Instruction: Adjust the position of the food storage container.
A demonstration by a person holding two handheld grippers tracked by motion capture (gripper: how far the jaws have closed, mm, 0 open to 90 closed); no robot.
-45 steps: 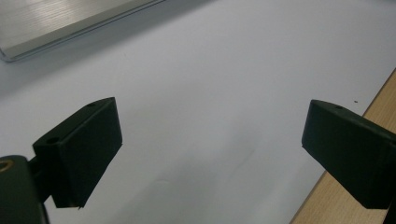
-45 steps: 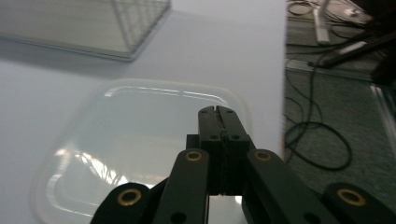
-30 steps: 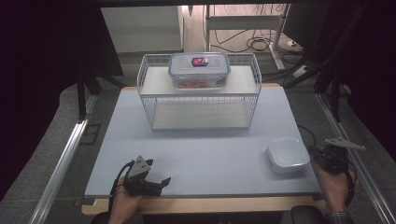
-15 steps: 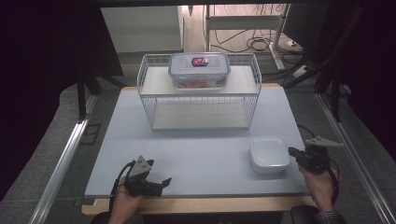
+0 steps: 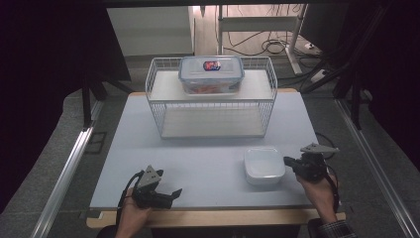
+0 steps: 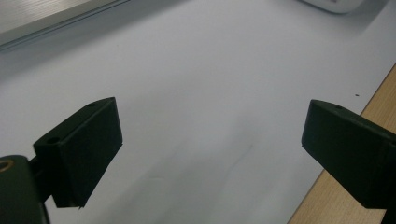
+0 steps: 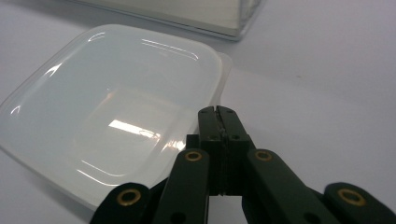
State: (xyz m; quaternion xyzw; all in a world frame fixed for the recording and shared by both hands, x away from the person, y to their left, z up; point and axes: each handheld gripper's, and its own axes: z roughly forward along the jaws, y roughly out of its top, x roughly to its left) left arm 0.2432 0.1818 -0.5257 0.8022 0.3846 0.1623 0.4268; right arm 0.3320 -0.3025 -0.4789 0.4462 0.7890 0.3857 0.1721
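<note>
White plastic container (image 5: 264, 165), shallow and square with rounded corners, lies on the pale table (image 5: 208, 163) in the high view, toward the person's right and in front of the wire rack (image 5: 213, 101). The right gripper (image 5: 288, 161) sits at the container's right edge, jaws pressed together, with no gap visible between its tip and the container. The left gripper (image 5: 174, 193) rests near the table's front edge, well apart from the container, jaws spread. On the rack's upper shelf stands 1 clear lidded box (image 5: 211, 74) (a red and blue label on its lid).

Left gripper view: the left gripper (image 6: 210, 140) holds its 2 black jaws wide, with bare table (image 6: 196, 70) between them. A wooden edge (image 6: 345, 196) of the table runs at lower right, and a corner of the white plastic container (image 6: 334, 4) shows at top right.

Right gripper view: the right gripper (image 7: 218, 112) has its jaws fully together, gripping nothing. Their tip lies at the rim of the white plastic container (image 7: 112, 116), beside a small tab on that rim. Whether tip and rim actually touch cannot be told. The foot of the wire rack (image 7: 210, 16) crosses the top.
</note>
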